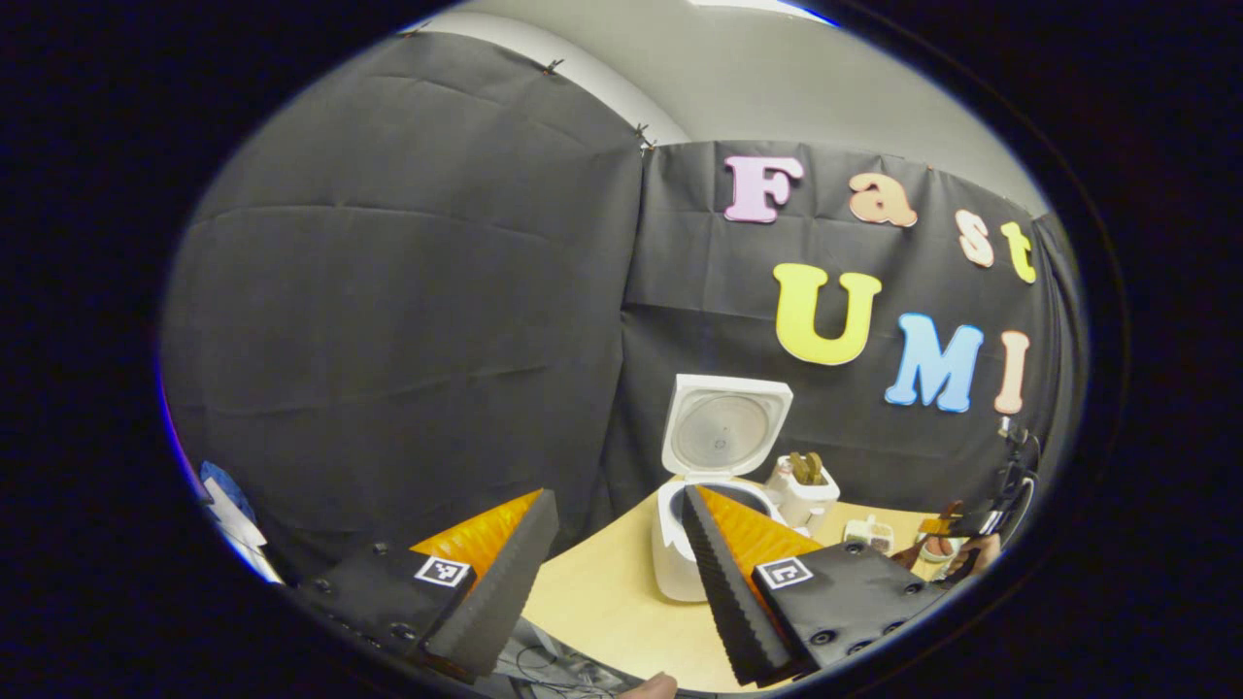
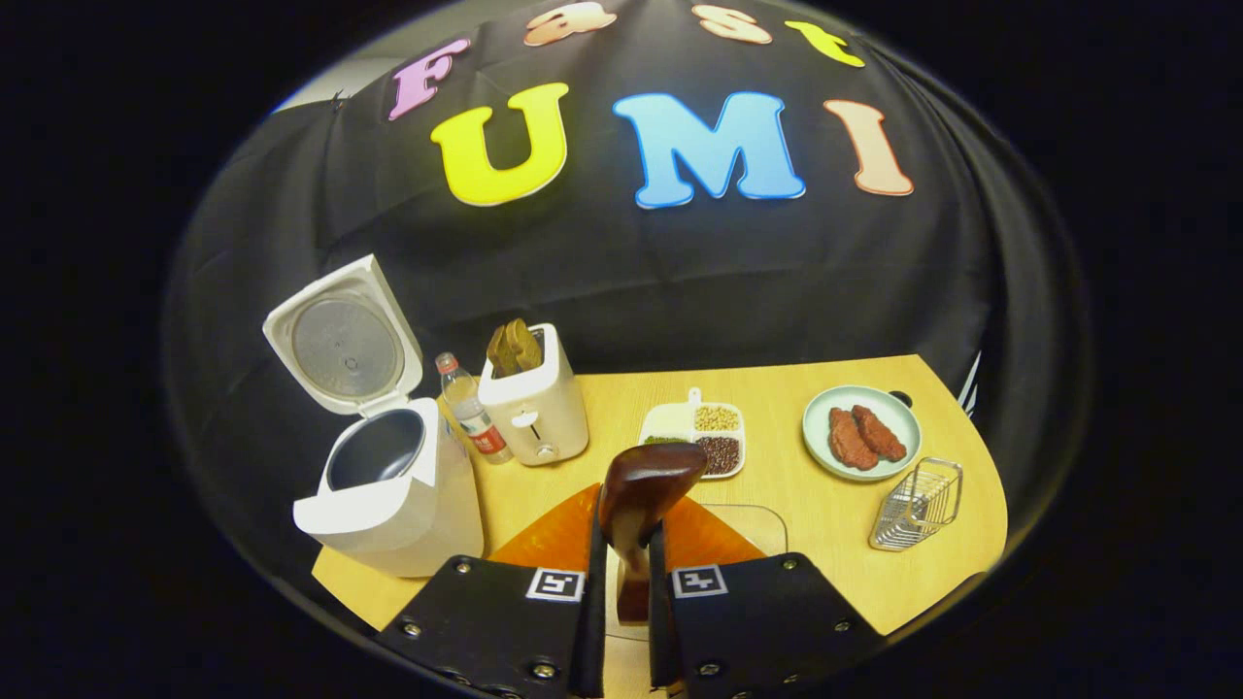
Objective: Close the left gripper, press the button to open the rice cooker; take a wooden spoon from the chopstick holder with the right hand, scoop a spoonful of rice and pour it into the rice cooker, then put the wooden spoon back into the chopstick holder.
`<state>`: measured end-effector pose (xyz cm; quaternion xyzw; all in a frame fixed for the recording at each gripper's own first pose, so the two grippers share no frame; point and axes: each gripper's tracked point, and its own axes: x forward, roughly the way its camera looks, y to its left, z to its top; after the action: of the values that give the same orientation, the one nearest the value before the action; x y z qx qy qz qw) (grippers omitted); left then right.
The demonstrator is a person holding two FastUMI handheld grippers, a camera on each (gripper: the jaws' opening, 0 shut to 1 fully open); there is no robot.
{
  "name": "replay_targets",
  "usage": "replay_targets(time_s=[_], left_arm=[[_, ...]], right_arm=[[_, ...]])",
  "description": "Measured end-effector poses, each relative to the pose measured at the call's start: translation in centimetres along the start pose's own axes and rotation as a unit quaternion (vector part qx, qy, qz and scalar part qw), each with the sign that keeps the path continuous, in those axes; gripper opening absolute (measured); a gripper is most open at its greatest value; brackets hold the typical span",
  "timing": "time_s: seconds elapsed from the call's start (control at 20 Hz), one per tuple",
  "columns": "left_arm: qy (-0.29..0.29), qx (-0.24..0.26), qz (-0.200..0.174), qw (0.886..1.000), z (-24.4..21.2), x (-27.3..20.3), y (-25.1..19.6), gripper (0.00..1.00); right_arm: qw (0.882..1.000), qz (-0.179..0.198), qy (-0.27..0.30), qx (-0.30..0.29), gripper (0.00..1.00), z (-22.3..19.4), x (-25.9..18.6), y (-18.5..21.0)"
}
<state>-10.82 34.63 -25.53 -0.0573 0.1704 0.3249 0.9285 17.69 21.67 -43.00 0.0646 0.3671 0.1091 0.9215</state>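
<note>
Your right gripper is clamping the wooden spoon by its handle, bowl up, above the bench; your left gripper is hanging open, well back from the rice cooker, whose lid is standing raised. The divided tray of grains is lying just ahead (white rice at its left). Tilting the loaded spoon while crossing to the pot risks spilling.

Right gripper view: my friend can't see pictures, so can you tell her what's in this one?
The right claw is shut on a wooden spoon, bowl end up, above a wooden table. To its left a white rice cooker stands with its lid open, next to a bottle and a white holder. Farther back are a divided dish of grains, a plate of meat and a wire basket.
</note>
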Motion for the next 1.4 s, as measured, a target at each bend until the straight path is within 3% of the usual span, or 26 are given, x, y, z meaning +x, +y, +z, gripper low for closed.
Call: replay_targets(time_s=[0.3, 0.6, 0.9, 0.95, 1.0, 1.05, 1.3, 1.4], left_arm=[[0.026, 0.013, 0.008, 1.000, -1.8, 1.4, -2.1, 0.92], [0.034, 0.006, 0.024, 0.999, -2.2, 1.3, -1.8, 0.92], [0.034, 0.012, 0.030, 0.999, -2.6, 0.5, -2.1, 0.91], [0.032, 0.014, 0.030, 0.999, -2.3, 0.4, -2.1, 0.85], [0.031, 0.017, 0.029, 0.999, -2.2, 0.2, -2.3, 0.91], [0.031, 0.021, 0.027, 0.999, -2.0, -0.1, -2.3, 0.85], [0.030, 0.033, 0.010, 0.999, -1.6, -0.6, -4.3, 0.85], [0.029, 0.042, 0.002, 0.999, -1.5, -0.9, -5.0, 0.85]], right_arm=[[0.999, -0.003, 0.043, -0.019, 0.19, -2.8, 4.2, -1.7], [0.998, 0.013, 0.068, -0.014, 0.18, -4.9, 5.8, 0.2], [0.989, 0.050, 0.095, 0.102, 0.18, -5.2, 6.2, 1.9], [0.987, 0.052, 0.095, 0.122, 0.19, -5.1, 6.1, 1.6], [0.985, 0.052, 0.095, 0.136, 0.18, -5.2, 5.8, 1.0], [0.983, 0.054, 0.094, 0.151, 0.19, -5.3, 5.5, 0.4], [0.958, 0.064, 0.075, 0.268, 0.18, -4.6, 3.3, -2.8], [0.953, 0.066, 0.059, 0.289, 0.19, -3.9, 2.3, -4.1]])
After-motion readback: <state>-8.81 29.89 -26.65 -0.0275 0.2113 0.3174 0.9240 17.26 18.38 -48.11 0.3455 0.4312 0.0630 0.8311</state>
